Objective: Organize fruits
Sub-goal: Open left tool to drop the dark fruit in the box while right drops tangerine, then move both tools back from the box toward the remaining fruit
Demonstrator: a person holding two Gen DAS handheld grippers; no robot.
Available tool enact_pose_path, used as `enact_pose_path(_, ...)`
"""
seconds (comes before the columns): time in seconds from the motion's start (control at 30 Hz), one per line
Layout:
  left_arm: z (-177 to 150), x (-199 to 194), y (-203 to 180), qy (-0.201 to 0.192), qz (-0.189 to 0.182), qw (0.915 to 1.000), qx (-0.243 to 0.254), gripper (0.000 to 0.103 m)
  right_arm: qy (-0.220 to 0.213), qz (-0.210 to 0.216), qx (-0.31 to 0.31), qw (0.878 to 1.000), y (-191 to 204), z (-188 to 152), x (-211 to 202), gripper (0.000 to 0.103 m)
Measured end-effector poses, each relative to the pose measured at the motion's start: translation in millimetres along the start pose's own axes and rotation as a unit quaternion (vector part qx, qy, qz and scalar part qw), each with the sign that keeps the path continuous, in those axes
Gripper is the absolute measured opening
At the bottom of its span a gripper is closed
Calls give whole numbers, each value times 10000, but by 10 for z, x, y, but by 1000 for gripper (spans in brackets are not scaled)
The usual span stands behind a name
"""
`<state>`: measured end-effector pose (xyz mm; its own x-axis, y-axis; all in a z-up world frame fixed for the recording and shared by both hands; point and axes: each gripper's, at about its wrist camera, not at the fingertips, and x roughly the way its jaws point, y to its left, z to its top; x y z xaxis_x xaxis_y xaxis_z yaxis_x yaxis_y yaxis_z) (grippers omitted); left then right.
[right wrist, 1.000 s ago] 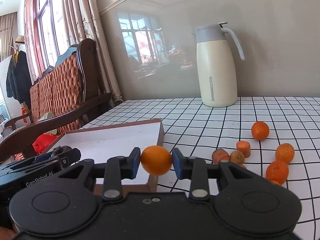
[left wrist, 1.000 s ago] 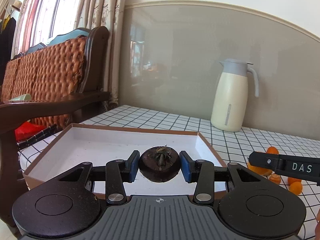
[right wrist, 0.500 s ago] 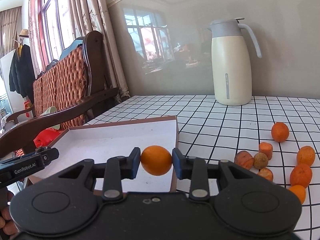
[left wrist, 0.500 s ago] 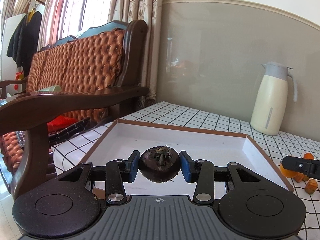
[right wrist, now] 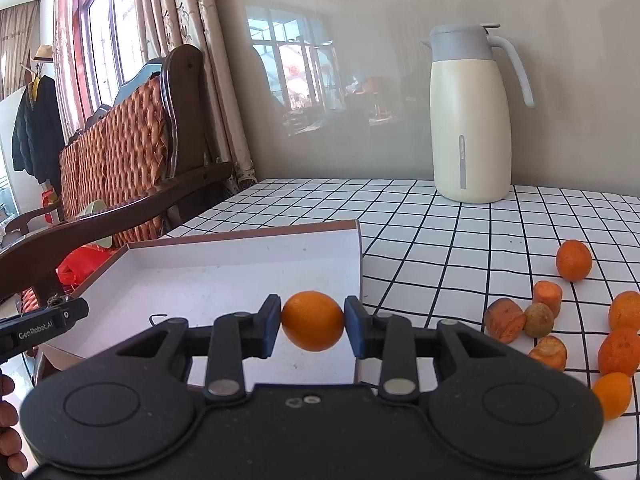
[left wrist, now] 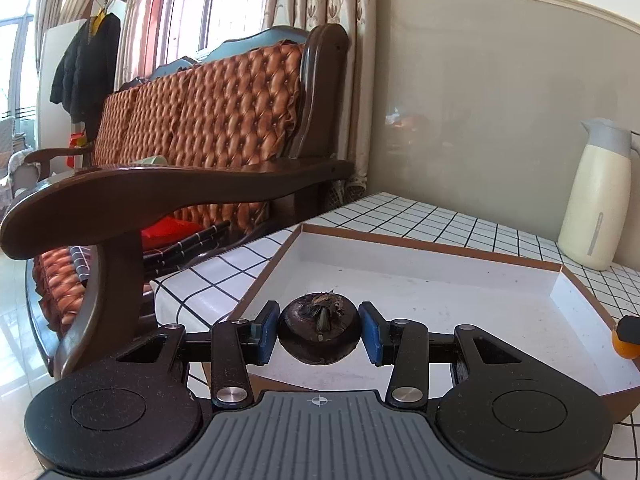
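My left gripper (left wrist: 319,330) is shut on a dark brown mangosteen (left wrist: 319,328) and holds it over the near left edge of a shallow white box (left wrist: 440,296) with a brown rim. My right gripper (right wrist: 313,322) is shut on an orange (right wrist: 313,321) and holds it over the near right part of the same box (right wrist: 224,280). The left gripper's tip (right wrist: 44,322) shows at the left edge of the right wrist view. The right gripper's tip with the orange (left wrist: 628,338) shows at the right edge of the left wrist view.
Several oranges (right wrist: 574,260) and brownish fruits (right wrist: 505,320) lie loose on the checked tablecloth (right wrist: 440,240) right of the box. A cream thermos jug (right wrist: 470,120) stands at the back by the wall. A wooden bench with an orange cushion (left wrist: 200,128) borders the table's left side.
Both grippers have moved left with their fruits. The left gripper now sits over the box's left edge; the right gripper is now over the box.
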<state>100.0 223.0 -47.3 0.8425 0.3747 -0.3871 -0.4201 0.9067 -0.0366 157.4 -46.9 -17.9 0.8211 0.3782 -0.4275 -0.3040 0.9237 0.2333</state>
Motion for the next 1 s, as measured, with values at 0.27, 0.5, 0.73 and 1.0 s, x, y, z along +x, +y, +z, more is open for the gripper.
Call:
enact_pose_path(0.27, -39, 107, 0, 187, 141, 9997, 54, 43, 17, -178, -35, 9998, 29, -14, 87, 29)
enact_pose_path(0.5, 4, -91, -28, -238, 123, 9995, -168, 96, -591, -275, 158, 9977, -30, 55, -128, 74)
enact_pose_path(0.73, 79, -454, -130, -1070, 154, 9941, -44, 103, -1158, -293, 454, 9918, -192, 129, -357, 97)
enact_pose_path(1.0, 35, -600, -433, -1179, -273, 9913, 512, 103, -1162, -400, 332, 9919, -270, 99, -436, 97)
